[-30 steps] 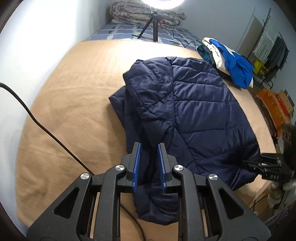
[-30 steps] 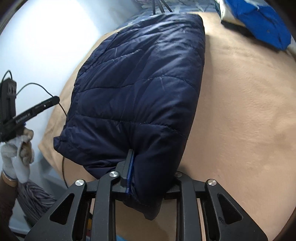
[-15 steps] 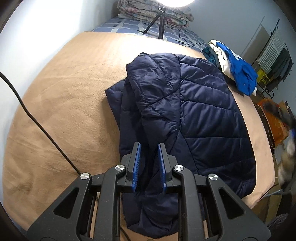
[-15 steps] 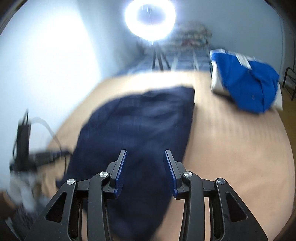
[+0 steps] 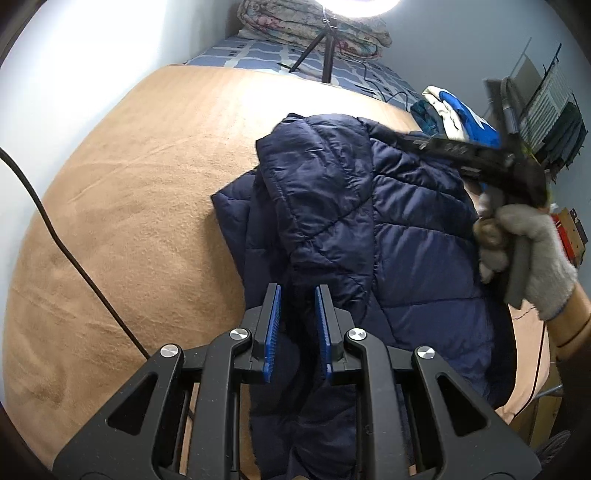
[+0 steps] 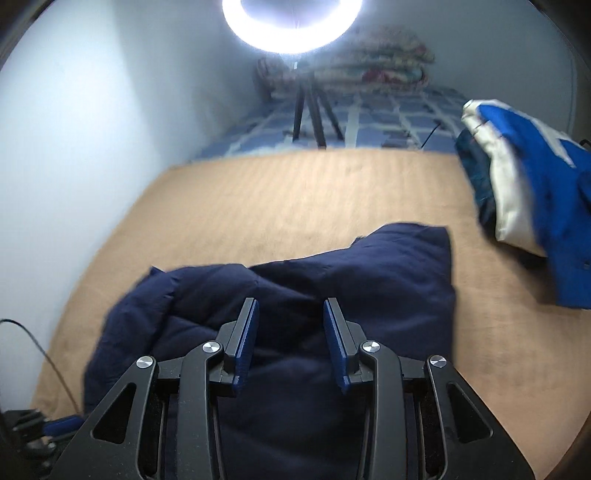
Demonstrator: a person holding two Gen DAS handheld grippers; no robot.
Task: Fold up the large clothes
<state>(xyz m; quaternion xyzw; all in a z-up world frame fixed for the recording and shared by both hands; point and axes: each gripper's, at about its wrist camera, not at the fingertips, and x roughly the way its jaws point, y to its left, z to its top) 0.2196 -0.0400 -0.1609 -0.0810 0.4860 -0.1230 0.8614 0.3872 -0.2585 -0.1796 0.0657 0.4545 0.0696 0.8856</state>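
Left tool (image 5: 297, 325) narrowly pinches the navy jacket (image 5: 369, 221); right tool (image 6: 290, 341), closing, holds nothing.

— What colour is the jacket (image 5: 388, 229)?
— Navy, quilted in diamonds, on a tan blanket (image 5: 147, 184).
— And behind?
— A blue-and-white checked sheet (image 6: 388, 114), a floral quilt (image 5: 314, 26), a bright blue and white garment (image 6: 535, 192). Both grippers are black with blue pads (image 6: 245, 339).

Quilted navy jacket (image 5: 388, 229) has a slight sheen, lying on a matt, fuzzy tan blanket (image 5: 147, 221)
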